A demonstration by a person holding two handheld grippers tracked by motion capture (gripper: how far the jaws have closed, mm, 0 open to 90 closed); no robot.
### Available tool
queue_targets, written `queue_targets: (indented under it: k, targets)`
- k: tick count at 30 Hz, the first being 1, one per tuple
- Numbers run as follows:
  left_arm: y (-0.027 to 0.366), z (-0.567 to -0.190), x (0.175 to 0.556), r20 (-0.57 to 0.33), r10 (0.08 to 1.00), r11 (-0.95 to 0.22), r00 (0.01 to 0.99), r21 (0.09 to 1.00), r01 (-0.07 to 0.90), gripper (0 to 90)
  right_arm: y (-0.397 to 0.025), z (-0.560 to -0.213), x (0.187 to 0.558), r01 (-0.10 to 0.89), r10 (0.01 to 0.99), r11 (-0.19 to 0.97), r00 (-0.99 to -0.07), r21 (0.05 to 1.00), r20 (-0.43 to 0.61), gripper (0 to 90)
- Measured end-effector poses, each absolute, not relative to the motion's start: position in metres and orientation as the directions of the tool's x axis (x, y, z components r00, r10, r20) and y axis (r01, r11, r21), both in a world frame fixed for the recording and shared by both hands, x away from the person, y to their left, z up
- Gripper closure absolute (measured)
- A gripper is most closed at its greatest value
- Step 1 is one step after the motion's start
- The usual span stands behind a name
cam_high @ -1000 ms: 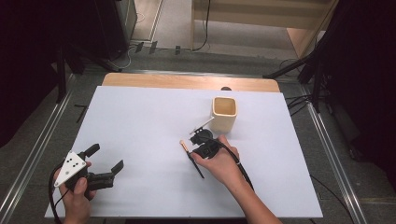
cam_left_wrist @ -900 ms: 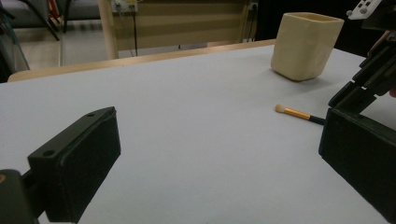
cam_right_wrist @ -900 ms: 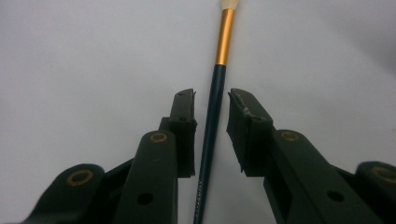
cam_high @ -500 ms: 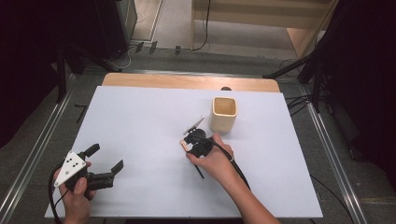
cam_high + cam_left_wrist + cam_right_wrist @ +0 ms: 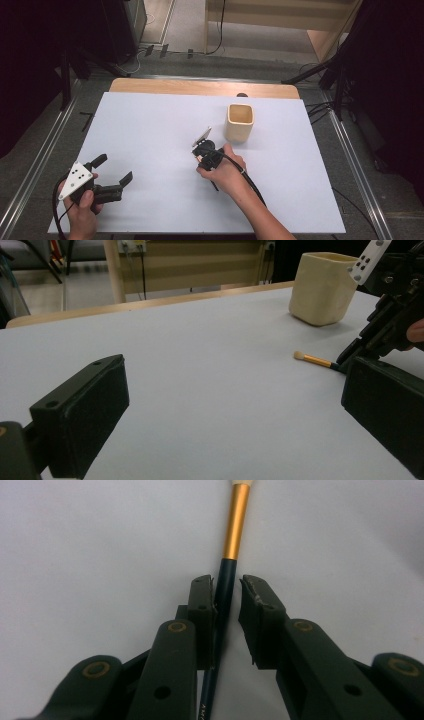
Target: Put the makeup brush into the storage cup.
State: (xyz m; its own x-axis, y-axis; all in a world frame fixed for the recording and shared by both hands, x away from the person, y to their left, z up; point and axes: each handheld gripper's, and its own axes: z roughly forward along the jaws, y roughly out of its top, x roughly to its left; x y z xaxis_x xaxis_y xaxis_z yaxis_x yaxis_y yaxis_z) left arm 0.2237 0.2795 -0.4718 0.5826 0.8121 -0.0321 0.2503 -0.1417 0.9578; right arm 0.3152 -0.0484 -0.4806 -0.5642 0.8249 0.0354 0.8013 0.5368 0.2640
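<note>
A thin paintbrush (image 5: 235, 525) with a dark blue handle, gold ferrule and pale tip lies flat on the white table; from the left gripper view the paintbrush (image 5: 312, 360) shows its tip and ferrule. My right gripper (image 5: 227, 587) is down over it, jaws narrowly astride the handle. The left jaw touches the handle, and a slim gap shows at the right jaw. In the high view the right gripper (image 5: 204, 152) sits mid-table, just left of a cream cup (image 5: 240, 122). My left gripper (image 5: 114, 168) rests open and empty near the front left.
The cream square cup (image 5: 322, 287) stands upright to the right of and behind the brush. The white sheet (image 5: 150, 125) covers the table, with a wooden edge (image 5: 200, 87) at the back. Metal rails run along both sides of the table.
My right gripper has shifted left and toward the front, and has come down over the brush handle. The left gripper has stayed put.
</note>
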Motion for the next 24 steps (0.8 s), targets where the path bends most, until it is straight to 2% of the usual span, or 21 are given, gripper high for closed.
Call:
queue_targets:
  k: [4,16,24]
  targets:
    - [0.279,-0.472,0.223,-0.03,0.812,-0.142,0.583,0.958,0.249,0.0,-0.049,-0.481,0.316,0.802,0.825,0.536,-0.564,0.264,0.037,84.1]
    - [0.279,-0.472,0.224,-0.032,0.811,-0.142,0.584,0.958,0.25,0.0,-0.055,-0.482,0.313,0.809,0.835,0.505,-0.546,0.301,0.067,84.5]
    - [0.279,-0.472,0.224,-0.035,0.81,-0.141,0.585,0.958,0.252,0.0,-0.064,-0.478,0.309,0.796,0.841,0.468,-0.534,0.384,0.082,84.5]
